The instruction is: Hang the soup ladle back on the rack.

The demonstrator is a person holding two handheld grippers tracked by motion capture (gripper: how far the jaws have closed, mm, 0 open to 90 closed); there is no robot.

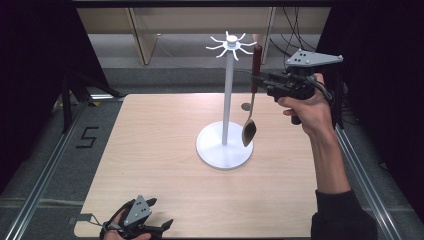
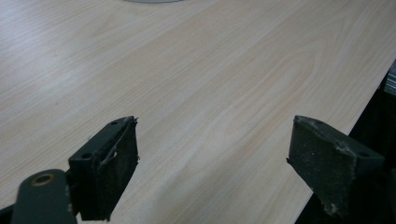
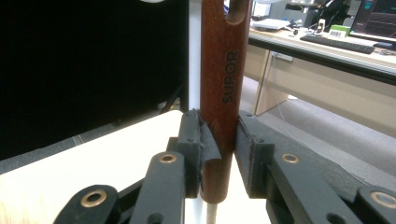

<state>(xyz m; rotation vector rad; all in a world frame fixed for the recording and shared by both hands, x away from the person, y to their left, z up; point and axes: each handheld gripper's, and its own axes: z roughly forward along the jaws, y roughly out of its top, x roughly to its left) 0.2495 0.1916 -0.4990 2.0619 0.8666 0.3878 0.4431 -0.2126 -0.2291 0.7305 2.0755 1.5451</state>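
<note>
Left gripper (image 1: 159,226): at the near-left edge of the bench (image 1: 165,190), resting low; jaws spread wide with nothing between them, bare wood ahead in the left gripper view; well apart from the work.
Stand (image 1: 226,95): white, round base at mid-bench, upright pole, ring of curved hooks (image 1: 231,44) at the top.
Spoon (image 1: 251,107): held in the air just right of the pole, long axis vertical, bowl down and hanging just above the right rim of the base, dark wooden handle (image 3: 223,88) up.
Right gripper (image 1: 256,78): far right, raised, pointing left; jaws clamped on the spoon handle partway down its wooden length, pads pressed on both sides in the right gripper view.
Hanging slot (image 3: 237,10): open cut at the top end of the handle, above the grip.
Governing relation: handle tip level with the hook ring and just right of the nearest right-pointing hook; hooks lie up and left of the grip.
Nearer hand: right.
Judged next move: small shift left to bring the slot onto a hook.
</note>
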